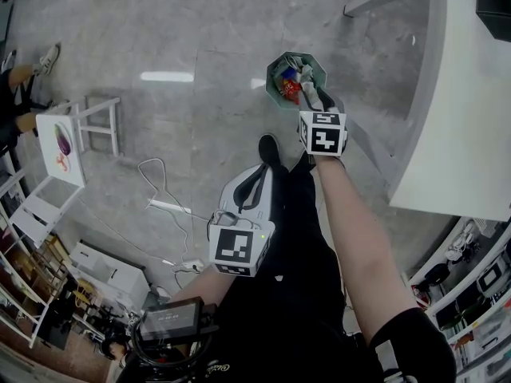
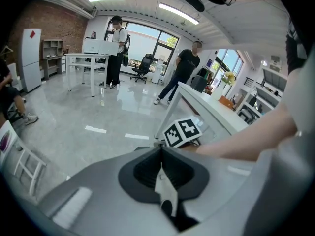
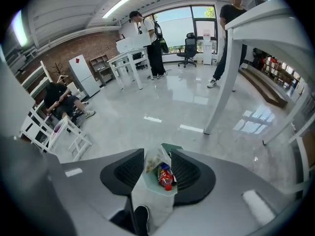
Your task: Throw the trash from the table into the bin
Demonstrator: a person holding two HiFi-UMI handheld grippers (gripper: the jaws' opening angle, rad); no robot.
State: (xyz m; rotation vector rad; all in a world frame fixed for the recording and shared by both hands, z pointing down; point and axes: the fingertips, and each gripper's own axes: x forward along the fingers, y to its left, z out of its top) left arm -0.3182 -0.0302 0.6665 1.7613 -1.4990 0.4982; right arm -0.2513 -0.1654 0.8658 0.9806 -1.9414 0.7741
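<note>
A green bin (image 1: 275, 69) stands on the grey floor beside the white table (image 1: 459, 134); it holds trash, among it a red bottle (image 3: 165, 177). My right gripper (image 1: 313, 96) hangs right over the bin, pointing steeply down. In the right gripper view its jaws (image 3: 157, 160) stand apart, and a clear crumpled wrapper (image 3: 151, 159) sits between the tips above the bin's mouth (image 3: 170, 147), not squeezed. My left gripper (image 1: 257, 183) is held back near my leg, its jaws (image 2: 161, 155) pressed together with nothing in them.
My dark shoe (image 1: 270, 150) is on the floor just short of the bin. A white cable and power strip (image 1: 169, 206) lie to the left, with white stools (image 1: 88, 130) beyond. Two people (image 2: 116, 48) stand far off by other tables.
</note>
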